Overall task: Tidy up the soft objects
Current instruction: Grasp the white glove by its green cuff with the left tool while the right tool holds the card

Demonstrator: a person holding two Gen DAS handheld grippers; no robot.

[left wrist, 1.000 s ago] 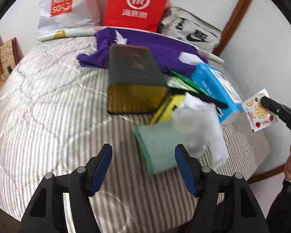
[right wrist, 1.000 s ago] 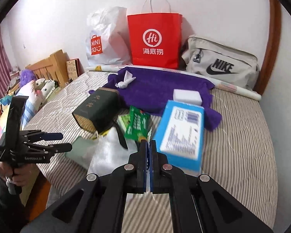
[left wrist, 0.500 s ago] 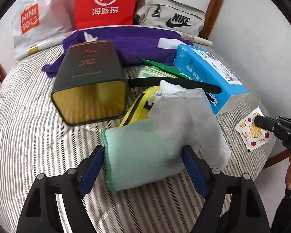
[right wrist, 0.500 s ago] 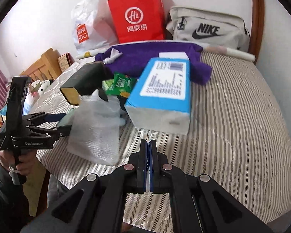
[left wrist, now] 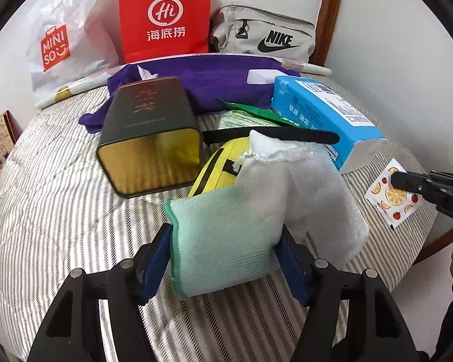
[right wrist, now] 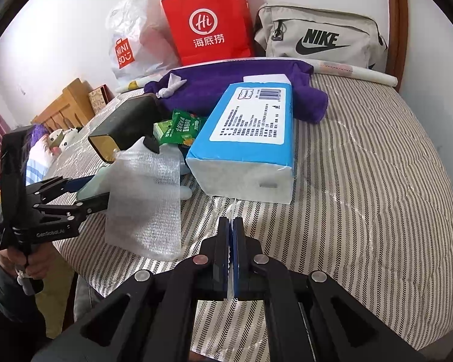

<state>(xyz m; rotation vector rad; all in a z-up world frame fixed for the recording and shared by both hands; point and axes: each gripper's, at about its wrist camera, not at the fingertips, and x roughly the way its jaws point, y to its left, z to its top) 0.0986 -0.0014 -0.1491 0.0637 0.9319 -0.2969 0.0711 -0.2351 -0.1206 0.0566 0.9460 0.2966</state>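
Jaws of left gripper (left wrist: 223, 256) clamp green cloth (left wrist: 220, 241) beside empty tin (left wrist: 151, 138).

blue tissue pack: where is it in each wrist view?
Left wrist: blue tissue pack lies right of centre, behind the white mesh pouch.
Right wrist: it fills the centre, just ahead of the fingertips.
Shared landmark: red paper bag against the wall.

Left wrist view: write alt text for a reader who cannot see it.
The left tool has its fingers on either side of a mint-green sponge pad with white mesh bags draped over it, on a striped bed. Behind lie a dark tin, a blue tissue pack and a purple cloth; the right tool holds a fruit-print packet.
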